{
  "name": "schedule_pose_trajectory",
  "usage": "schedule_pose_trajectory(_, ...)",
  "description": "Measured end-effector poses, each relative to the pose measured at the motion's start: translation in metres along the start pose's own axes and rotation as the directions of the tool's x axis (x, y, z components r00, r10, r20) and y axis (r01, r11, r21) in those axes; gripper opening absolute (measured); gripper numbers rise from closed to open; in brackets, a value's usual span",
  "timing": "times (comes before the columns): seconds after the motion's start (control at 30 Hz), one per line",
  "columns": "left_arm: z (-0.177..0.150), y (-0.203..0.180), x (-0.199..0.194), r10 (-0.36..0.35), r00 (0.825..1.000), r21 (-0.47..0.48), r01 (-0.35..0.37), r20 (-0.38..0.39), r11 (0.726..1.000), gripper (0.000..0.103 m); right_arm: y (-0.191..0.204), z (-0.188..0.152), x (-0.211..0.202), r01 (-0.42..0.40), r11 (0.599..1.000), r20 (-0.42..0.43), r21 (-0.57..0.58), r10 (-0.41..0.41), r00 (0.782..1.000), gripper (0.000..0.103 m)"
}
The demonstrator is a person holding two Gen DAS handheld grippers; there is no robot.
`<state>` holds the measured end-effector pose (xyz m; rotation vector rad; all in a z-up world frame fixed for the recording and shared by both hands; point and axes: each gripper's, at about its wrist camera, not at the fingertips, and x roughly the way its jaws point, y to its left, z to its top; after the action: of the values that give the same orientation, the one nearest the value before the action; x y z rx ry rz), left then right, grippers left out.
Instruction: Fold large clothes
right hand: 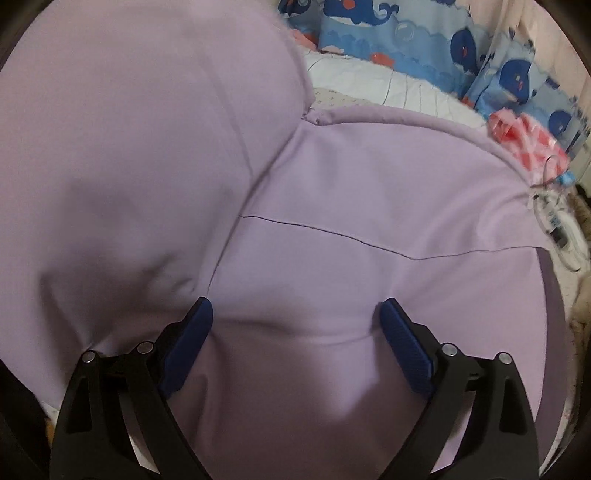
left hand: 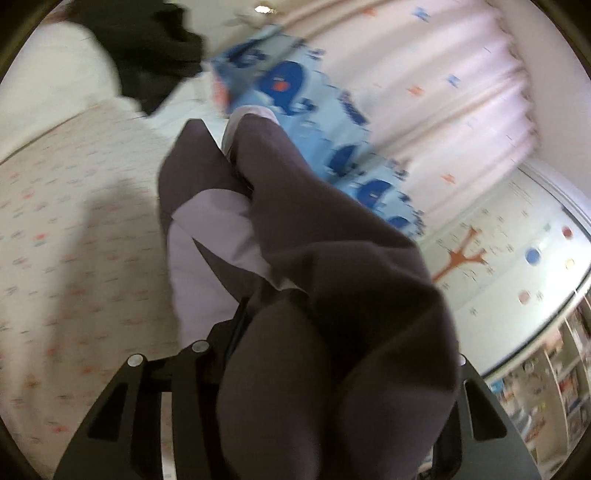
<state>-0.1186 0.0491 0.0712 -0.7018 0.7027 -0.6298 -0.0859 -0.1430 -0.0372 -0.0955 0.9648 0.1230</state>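
R gripper (right hand: 295, 314) jaws wide, pads resting on lilac garment (right hand: 369, 221), gripping nothing. L gripper (left hand: 280, 332) clamps its dark-lined fold. Garment lies on patterned bedsheet (left hand: 74, 221). L view only: curtain (left hand: 461, 92) behind whale cushions (right hand: 369, 33).

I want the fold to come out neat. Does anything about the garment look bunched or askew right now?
Yes. At the left gripper the purple garment is bunched, dark side draped over the fingers. Under the open right gripper it lies smooth.
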Motion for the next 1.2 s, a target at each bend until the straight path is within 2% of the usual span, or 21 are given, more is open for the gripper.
schedule_pose_trajectory(0.1, -0.003, -0.050, 0.026, -0.053, 0.998, 0.068, 0.054, -0.023, 0.996, 0.047, -0.031, -0.003, -0.013, -0.142, 0.988, -0.009, 0.057, 0.143, 0.990, 0.089)
schedule_pose_trajectory(0.2, -0.021, -0.101, 0.063, -0.081, 0.994, 0.170, 0.093, -0.073, 0.981, 0.047, -0.064, -0.013, -0.020, -0.278, 0.955, 0.021, 0.104, 0.278, 0.960, 0.089)
schedule_pose_trajectory(0.3, -0.050, -0.133, 0.106, -0.080, 0.985, 0.235, 0.116, -0.155, 0.965, 0.047, -0.084, -0.029, -0.027, -0.377, 0.923, 0.043, 0.071, 0.375, 0.926, 0.089)
schedule_pose_trajectory(0.4, -0.080, -0.145, 0.149, -0.054, 0.970, 0.277, 0.121, -0.237, 0.953, 0.047, -0.113, -0.051, -0.049, -0.448, 0.890, 0.033, 0.088, 0.447, 0.894, 0.089)
schedule_pose_trajectory(0.47, -0.097, -0.148, 0.172, -0.037, 0.959, 0.296, 0.123, -0.281, 0.947, 0.047, -0.138, -0.072, -0.068, -0.426, 0.899, 0.033, 0.100, 0.424, 0.905, 0.088)
schedule_pose_trajectory(0.53, -0.115, -0.152, 0.195, -0.013, 0.949, 0.346, 0.127, -0.314, 0.929, 0.047, -0.180, -0.101, -0.089, -0.455, 0.870, 0.074, 0.190, 0.450, 0.890, 0.088)
schedule_pose_trajectory(0.63, -0.136, -0.155, 0.220, 0.011, 0.939, 0.391, 0.133, -0.345, 0.911, 0.047, -0.246, -0.131, -0.117, -0.348, 0.866, 0.108, 0.358, 0.332, 0.937, 0.089)
schedule_pose_trajectory(0.73, -0.154, -0.160, 0.242, 0.069, 0.935, 0.478, 0.113, -0.347, 0.871, 0.047, -0.288, -0.124, -0.150, -0.408, 0.809, 0.275, 0.424, 0.314, 0.909, 0.089)
schedule_pose_trajectory(0.77, -0.160, -0.163, 0.246, 0.091, 0.936, 0.513, 0.104, -0.341, 0.852, 0.047, -0.295, -0.112, -0.159, -0.415, 0.806, 0.310, 0.421, 0.302, 0.901, 0.091)
schedule_pose_trajectory(0.83, -0.176, -0.165, 0.250, 0.142, 0.937, 0.588, 0.077, -0.318, 0.805, 0.048, -0.295, -0.069, -0.171, -0.413, 0.841, 0.334, 0.349, 0.300, 0.893, 0.093)
schedule_pose_trajectory(0.87, -0.182, -0.167, 0.249, 0.161, 0.942, 0.622, 0.062, -0.295, 0.781, 0.049, -0.288, -0.052, -0.172, -0.396, 0.861, 0.323, 0.320, 0.294, 0.900, 0.095)
schedule_pose_trajectory(0.9, -0.184, -0.169, 0.248, 0.170, 0.944, 0.639, 0.053, -0.282, 0.767, 0.051, -0.283, -0.022, -0.162, -0.351, 0.889, 0.269, 0.293, 0.276, 0.923, 0.096)
schedule_pose_trajectory(1.0, -0.189, -0.173, 0.239, 0.209, 0.946, 0.694, 0.022, -0.247, 0.720, 0.056, -0.267, 0.035, -0.108, -0.225, 0.945, 0.062, 0.236, 0.216, 0.974, 0.096)
schedule_pose_trajectory(1.03, -0.190, -0.176, 0.234, 0.224, 0.943, 0.710, 0.019, -0.247, 0.704, 0.058, -0.259, 0.040, -0.081, -0.149, 0.969, -0.049, 0.195, 0.161, 0.986, 0.096)
schedule_pose_trajectory(1.07, -0.188, -0.179, 0.233, 0.231, 0.939, 0.717, 0.023, -0.254, 0.697, 0.061, -0.249, 0.038, -0.059, -0.054, 0.991, -0.134, 0.126, 0.071, 0.988, 0.096)
schedule_pose_trajectory(1.1, -0.185, -0.180, 0.225, 0.238, 0.926, 0.718, 0.048, -0.292, 0.695, 0.065, -0.244, 0.031, -0.042, -0.013, 0.997, -0.180, 0.078, 0.027, 0.983, 0.096)
schedule_pose_trajectory(1.13, -0.180, -0.177, 0.216, 0.234, 0.915, 0.703, 0.071, -0.328, 0.708, 0.065, -0.247, 0.025, -0.037, -0.020, 0.994, -0.182, 0.107, 0.039, 0.982, 0.096)
schedule_pose_trajectory(1.2, -0.165, -0.166, 0.189, 0.172, 0.894, 0.625, 0.141, -0.414, 0.768, 0.065, -0.260, 0.007, -0.042, -0.022, 0.986, -0.160, 0.165, 0.049, 0.986, 0.096)
